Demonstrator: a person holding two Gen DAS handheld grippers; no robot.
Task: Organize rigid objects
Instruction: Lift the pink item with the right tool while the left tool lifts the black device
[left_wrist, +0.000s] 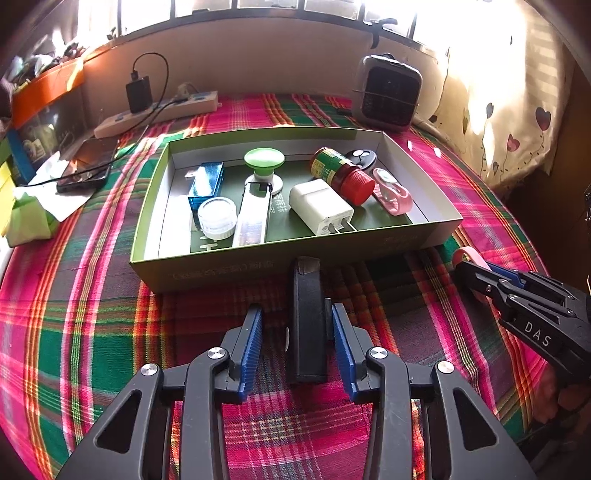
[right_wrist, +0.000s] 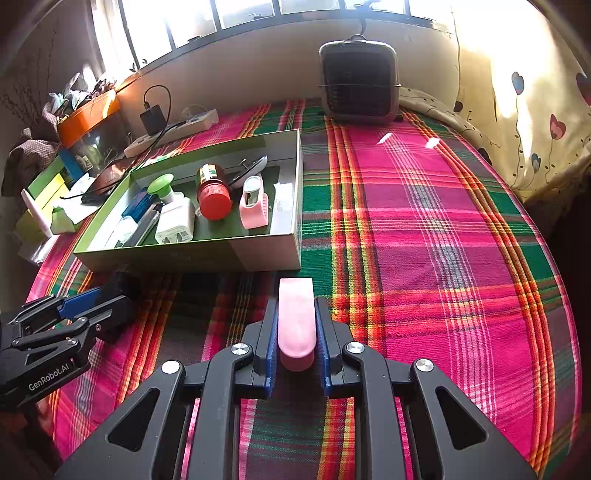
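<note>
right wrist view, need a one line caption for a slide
Right gripper clamps a pink object over the plaid cloth, just short of the green box of sorted items.

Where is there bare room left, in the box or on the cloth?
In the green box, free floor remains at its left end beside the blue case and along the near wall. Its middle and right are crowded around the white charger and red-capped bottle. The plaid cloth right of the box is open up to the fan.

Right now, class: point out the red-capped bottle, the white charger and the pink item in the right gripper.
red-capped bottle (left_wrist: 355, 183): left wrist view, on its red cap.
white charger (left_wrist: 318, 204): left wrist view, on its top face.
pink item (right_wrist: 296, 314): right wrist view, mid-body, between the fingers.
</note>
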